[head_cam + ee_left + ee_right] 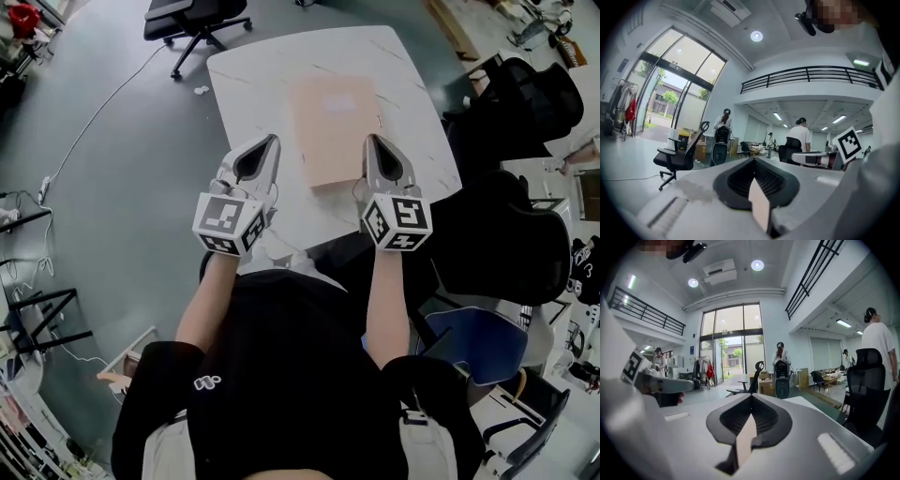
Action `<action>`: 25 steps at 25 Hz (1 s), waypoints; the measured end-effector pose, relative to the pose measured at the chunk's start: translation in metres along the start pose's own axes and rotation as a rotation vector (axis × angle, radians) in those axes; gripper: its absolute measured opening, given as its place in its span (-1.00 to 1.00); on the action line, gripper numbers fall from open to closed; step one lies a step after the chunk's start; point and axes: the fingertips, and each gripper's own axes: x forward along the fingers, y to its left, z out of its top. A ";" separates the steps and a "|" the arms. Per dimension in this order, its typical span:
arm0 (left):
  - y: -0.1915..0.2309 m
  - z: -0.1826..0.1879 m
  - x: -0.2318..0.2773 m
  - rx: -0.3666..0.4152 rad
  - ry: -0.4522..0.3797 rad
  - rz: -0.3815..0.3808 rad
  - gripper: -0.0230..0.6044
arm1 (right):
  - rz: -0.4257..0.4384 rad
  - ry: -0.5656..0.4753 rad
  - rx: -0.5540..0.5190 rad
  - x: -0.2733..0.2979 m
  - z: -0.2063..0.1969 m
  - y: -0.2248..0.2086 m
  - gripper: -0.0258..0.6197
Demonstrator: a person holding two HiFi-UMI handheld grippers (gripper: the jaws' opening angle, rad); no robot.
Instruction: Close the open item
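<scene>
A flat pale-pink folder (333, 127) lies on the white marble table (248, 80); its cover is down flat and it carries a light label near the far end. My left gripper (271, 142) hovers over the table's near left part, to the left of the folder, jaws shut with nothing between them. My right gripper (372, 141) hovers at the folder's near right corner, also shut and holding nothing. Both gripper views look level across the room past the closed jaws, with the left gripper (754, 161) and right gripper (751, 397) tips met; the folder does not show in them.
Black office chairs (520, 103) crowd the table's right side, with another (192, 19) beyond its far left corner. A blue seat (478, 342) stands near my right. A cable (103, 103) runs over the grey floor at left. People stand far off in the room (799, 138).
</scene>
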 end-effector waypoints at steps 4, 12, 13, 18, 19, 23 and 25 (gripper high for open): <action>-0.022 0.023 0.002 0.092 -0.041 -0.034 -0.92 | 0.022 -0.076 0.002 -0.019 0.031 0.024 -0.95; -0.047 0.030 -0.022 0.108 -0.102 0.003 -0.92 | 0.028 -0.164 0.025 -0.052 0.045 0.053 -0.95; -0.047 0.030 -0.025 0.103 -0.104 0.019 -0.92 | 0.026 -0.163 0.027 -0.055 0.043 0.054 -0.95; -0.053 0.029 -0.033 0.079 -0.101 0.030 -0.92 | 0.022 -0.149 0.019 -0.068 0.034 0.061 -0.95; -0.055 0.030 -0.034 0.083 -0.105 0.023 -0.92 | 0.024 -0.148 0.017 -0.070 0.034 0.062 -0.95; -0.065 0.031 -0.035 0.093 -0.107 0.007 -0.92 | 0.029 -0.144 0.015 -0.074 0.034 0.063 -0.95; -0.067 0.028 -0.033 0.089 -0.094 0.010 -0.92 | 0.029 -0.142 0.017 -0.074 0.033 0.062 -0.95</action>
